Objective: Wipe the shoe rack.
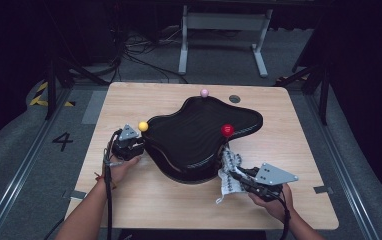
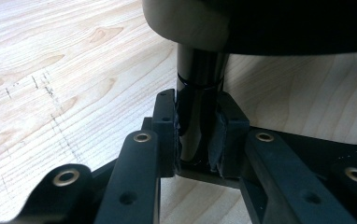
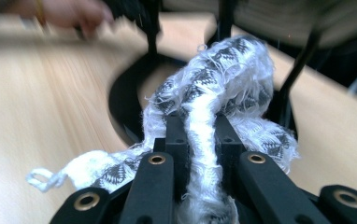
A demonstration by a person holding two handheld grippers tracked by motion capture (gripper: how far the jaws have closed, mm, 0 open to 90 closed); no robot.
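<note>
A black, curvy-edged tray (image 1: 199,135) stands raised on thin legs in the middle of the wooden table (image 1: 179,205). Yellow (image 1: 143,126), pink (image 1: 204,92) and red (image 1: 227,130) balls sit at its rim. At the tray's left edge, below the yellow ball, my left gripper (image 1: 138,145) is shut on a glossy black post (image 2: 197,88) under the tray; the left gripper (image 2: 197,135) clamps it from both sides. My right gripper (image 1: 236,175), at the tray's front right, is shut on a frayed white cloth with black pattern (image 1: 227,172). That cloth (image 3: 223,79) bunches between and above the right gripper (image 3: 200,135).
The tray's black base ring (image 3: 120,102) and thin legs (image 3: 298,70) lie just beyond the cloth. The other hand (image 3: 64,11) is visible far off. A grey disc (image 1: 234,98) is set in the tabletop at the back. A white metal frame (image 1: 224,35) stands on the floor behind.
</note>
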